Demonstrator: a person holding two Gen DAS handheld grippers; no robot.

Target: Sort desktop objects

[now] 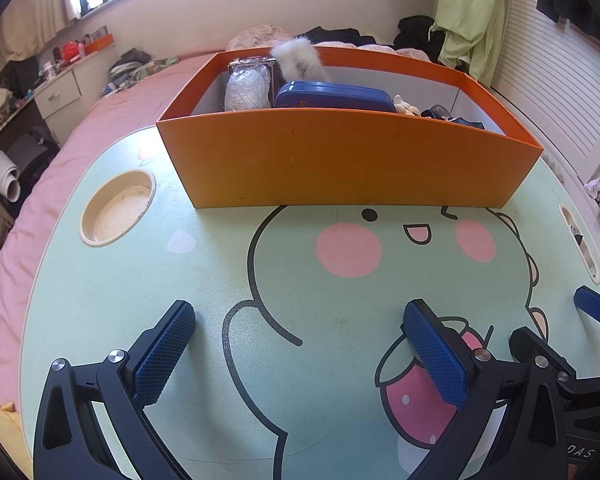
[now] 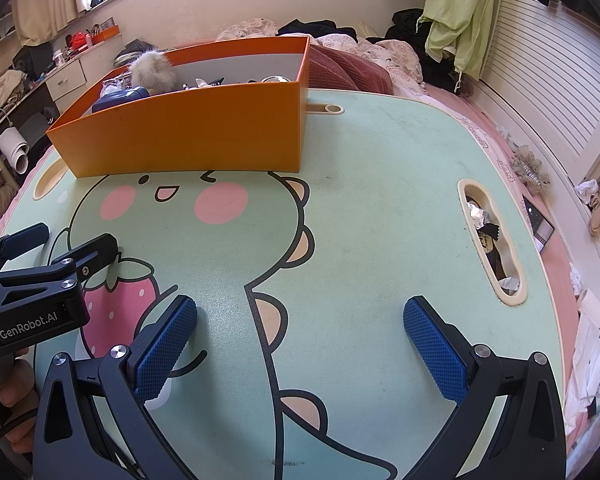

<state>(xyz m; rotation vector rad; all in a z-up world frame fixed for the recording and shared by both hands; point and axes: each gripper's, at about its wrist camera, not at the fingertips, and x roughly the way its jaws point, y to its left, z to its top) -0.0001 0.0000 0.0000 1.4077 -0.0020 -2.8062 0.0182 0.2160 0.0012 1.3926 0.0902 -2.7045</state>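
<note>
An orange box stands at the far side of the green cartoon table. Inside it are a blue case, a silver wrapped bundle, a grey fluffy thing and small items at the right. The box also shows in the right wrist view. My left gripper is open and empty over the table, well short of the box. My right gripper is open and empty over the table's middle. The left gripper shows in the right wrist view at the left.
A round cup recess sits in the table's left corner. A slot near the right edge holds foil and scraps. A pink bed with clothes surrounds the table. A desk stands at the far left.
</note>
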